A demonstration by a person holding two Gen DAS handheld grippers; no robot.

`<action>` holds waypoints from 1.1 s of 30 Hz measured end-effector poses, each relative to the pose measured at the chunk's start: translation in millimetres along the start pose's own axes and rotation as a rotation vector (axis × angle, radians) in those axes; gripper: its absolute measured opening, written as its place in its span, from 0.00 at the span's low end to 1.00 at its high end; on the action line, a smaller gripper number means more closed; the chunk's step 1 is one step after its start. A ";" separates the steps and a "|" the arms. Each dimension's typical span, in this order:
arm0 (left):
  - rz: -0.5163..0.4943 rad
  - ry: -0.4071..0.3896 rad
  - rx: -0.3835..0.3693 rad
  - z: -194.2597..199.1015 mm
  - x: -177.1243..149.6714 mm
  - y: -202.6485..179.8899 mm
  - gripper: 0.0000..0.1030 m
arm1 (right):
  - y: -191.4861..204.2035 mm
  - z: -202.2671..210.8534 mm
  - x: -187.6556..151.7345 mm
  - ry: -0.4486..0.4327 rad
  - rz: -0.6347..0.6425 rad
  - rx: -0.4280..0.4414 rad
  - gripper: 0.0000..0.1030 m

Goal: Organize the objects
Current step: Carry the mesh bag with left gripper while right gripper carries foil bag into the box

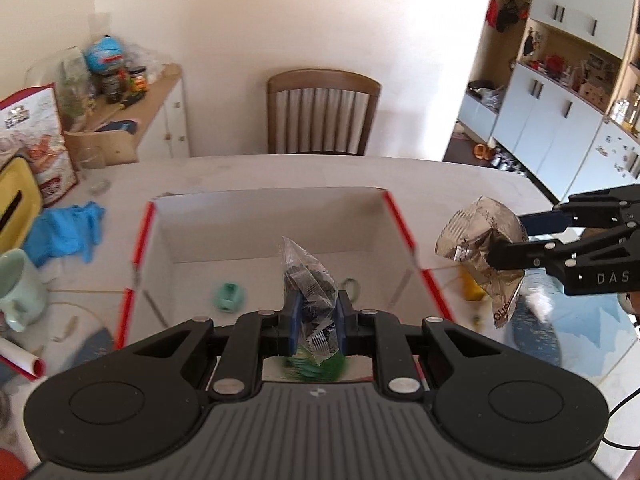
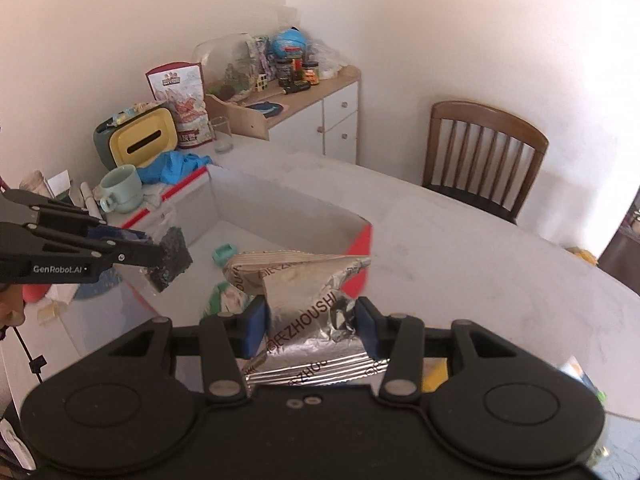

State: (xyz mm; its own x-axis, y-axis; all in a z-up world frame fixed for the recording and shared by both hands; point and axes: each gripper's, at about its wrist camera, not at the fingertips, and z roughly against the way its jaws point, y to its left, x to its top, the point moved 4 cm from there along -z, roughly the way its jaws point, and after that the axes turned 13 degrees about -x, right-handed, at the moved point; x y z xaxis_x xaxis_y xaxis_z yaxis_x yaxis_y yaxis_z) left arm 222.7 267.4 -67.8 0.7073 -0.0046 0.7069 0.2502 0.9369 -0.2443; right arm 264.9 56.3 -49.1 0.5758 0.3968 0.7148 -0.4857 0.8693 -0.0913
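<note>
An open white cardboard box [image 1: 272, 220] with red-taped corners sits on the table; it also shows in the right wrist view [image 2: 280, 208]. My left gripper [image 1: 317, 320] is shut on a clear packet of dark snacks [image 1: 310, 280] and holds it above the box's near side; the packet also shows in the right wrist view [image 2: 170, 256]. My right gripper [image 2: 310, 322] is shut on a silver foil bag [image 2: 304, 300], held just right of the box [image 1: 480, 240]. A small mint-green object [image 1: 229, 296] lies inside the box.
A mint mug [image 1: 18, 288], blue gloves [image 1: 66, 232], a yellow tissue box [image 2: 140, 142] and a red-and-white snack bag [image 2: 182, 100] crowd the table's left. A wooden chair [image 1: 322, 110] stands behind the table. A cluttered side cabinet [image 2: 304, 104] stands against the wall.
</note>
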 end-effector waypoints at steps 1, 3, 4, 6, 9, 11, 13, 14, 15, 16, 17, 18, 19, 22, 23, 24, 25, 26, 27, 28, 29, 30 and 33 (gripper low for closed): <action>0.002 0.004 0.008 0.9 0.8 6.2 0.17 | 4.0 -3.7 4.1 0.000 -0.001 0.004 0.44; 0.003 0.013 0.021 2.0 -0.2 16.5 0.17 | 12.5 -11.8 12.0 -0.001 0.002 0.010 0.44; 0.004 0.019 0.030 1.4 0.1 22.2 0.17 | 16.1 -16.1 16.0 -0.002 0.005 0.009 0.44; 0.008 0.031 0.044 -0.2 -0.8 31.4 0.17 | 23.8 -25.2 22.5 -0.004 0.011 0.008 0.44; 0.005 0.055 0.068 -6.4 -1.9 44.9 0.17 | 32.5 -40.4 30.1 0.003 0.014 0.003 0.44; 0.002 0.071 0.080 -11.2 -2.9 52.7 0.17 | 38.0 -50.9 34.4 0.013 0.016 0.003 0.44; 0.006 0.094 0.092 -17.7 -2.5 60.7 0.17 | 44.0 -61.7 37.5 0.022 0.019 -0.001 0.44; 0.014 0.108 0.093 -20.8 -2.7 64.0 0.17 | 46.8 -66.7 38.9 0.027 0.021 -0.003 0.44; 0.022 0.117 0.093 -23.5 -3.1 67.2 0.16 | 49.8 -72.1 40.3 0.031 0.025 -0.007 0.44; 0.027 0.128 0.095 -26.7 -3.6 69.9 0.17 | 52.4 -76.7 41.3 0.033 0.029 -0.012 0.44; 0.027 0.139 0.098 -30.3 -4.3 72.0 0.17 | 54.9 -81.8 42.0 0.037 0.034 -0.017 0.44; 0.026 0.150 0.101 -34.2 -4.3 74.3 0.17 | 57.4 -87.4 42.2 0.044 0.038 -0.021 0.44; 0.024 0.163 0.106 -38.3 -4.4 76.3 0.17 | 59.2 -92.5 42.0 0.053 0.040 -0.025 0.44; 0.016 0.203 0.120 -51.6 -6.0 81.5 0.17 | 66.0 -109.1 41.2 0.080 0.051 -0.038 0.44; 0.013 0.219 0.124 -56.6 -6.9 83.0 0.17 | 67.9 -114.7 40.3 0.089 0.057 -0.043 0.44; 0.010 0.237 0.128 -61.8 -8.4 84.3 0.16 | 69.7 -120.3 39.3 0.099 0.061 -0.050 0.44; 0.009 0.251 0.129 -66.8 -9.9 85.6 0.16 | 71.3 -125.7 38.6 0.110 0.061 -0.056 0.44; 0.006 0.263 0.132 -70.9 -11.4 86.6 0.17 | 72.5 -130.8 37.7 0.120 0.060 -0.060 0.44; 0.000 0.279 0.135 -75.5 -13.2 86.9 0.17 | 73.9 -136.1 36.6 0.128 0.061 -0.065 0.44; -0.005 0.293 0.138 -79.6 -14.8 87.2 0.17 | 75.2 -140.6 36.0 0.135 0.063 -0.070 0.44; -0.010 0.306 0.141 -83.7 -16.7 87.4 0.17 | 76.9 -145.2 34.9 0.141 0.069 -0.077 0.44; -0.010 0.317 0.141 -87.5 -18.3 88.0 0.17 | 78.5 -149.2 33.8 0.146 0.077 -0.085 0.44; -0.014 0.343 0.148 -95.7 -21.9 89.5 0.17 | 81.8 -160.0 30.5 0.167 0.087 -0.101 0.44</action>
State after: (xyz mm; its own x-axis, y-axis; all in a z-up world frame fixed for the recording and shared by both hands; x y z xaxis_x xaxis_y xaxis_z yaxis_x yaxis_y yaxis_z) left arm 292.8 318.0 -168.7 0.8913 -0.1107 0.4397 0.1803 0.9763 -0.1197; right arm 348.0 186.6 -145.7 0.6399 0.5077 0.5768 -0.4750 0.8514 -0.2225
